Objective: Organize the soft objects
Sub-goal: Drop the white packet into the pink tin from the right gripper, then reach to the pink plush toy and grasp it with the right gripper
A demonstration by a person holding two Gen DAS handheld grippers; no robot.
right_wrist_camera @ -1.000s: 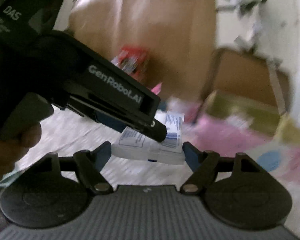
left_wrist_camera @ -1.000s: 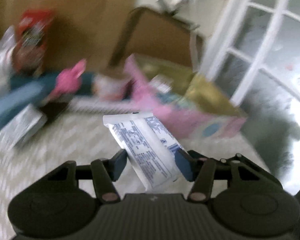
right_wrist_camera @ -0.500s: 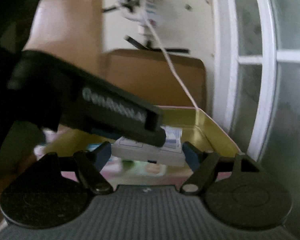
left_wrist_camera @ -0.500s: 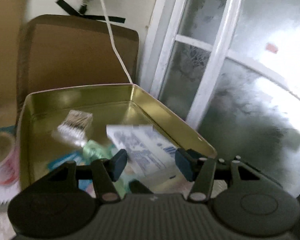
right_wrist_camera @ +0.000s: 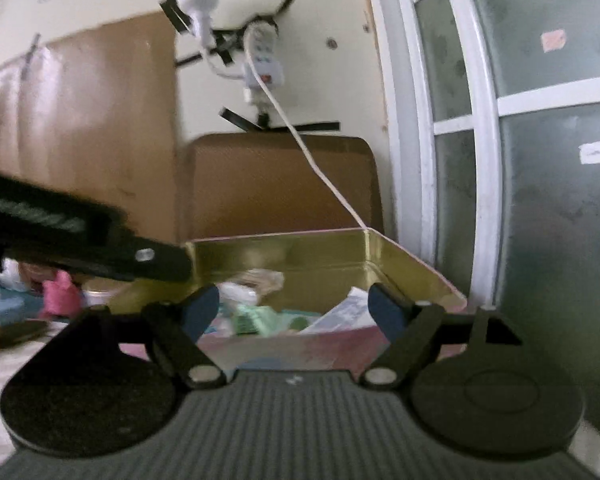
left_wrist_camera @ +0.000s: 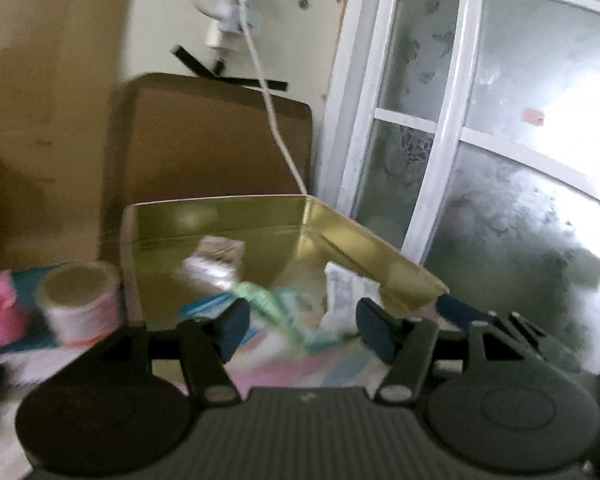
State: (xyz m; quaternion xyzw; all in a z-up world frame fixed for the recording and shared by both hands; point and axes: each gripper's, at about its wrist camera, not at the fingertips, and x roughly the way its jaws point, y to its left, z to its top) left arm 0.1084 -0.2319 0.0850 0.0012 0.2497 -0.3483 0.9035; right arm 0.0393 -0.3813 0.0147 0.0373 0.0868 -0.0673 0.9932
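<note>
Beyond left hand-held gripper (left_wrist_camera: 298, 330), white packet (left_wrist_camera: 340, 300), in tin (left_wrist_camera: 220, 220)

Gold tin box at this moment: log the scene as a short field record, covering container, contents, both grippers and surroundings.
container: gold-lined metal tin box, open, pink outside
contents: white printed tissue packet leaning at the right wall; green packet; other blurred wrapped items
left gripper: jaws just opened, nothing between the pads, white packet lying beyond them
right gripper: open, empty
surroundings: brown cardboard sheet behind the tin; white cable; frosted window; roll of tape left of the tin
</note>
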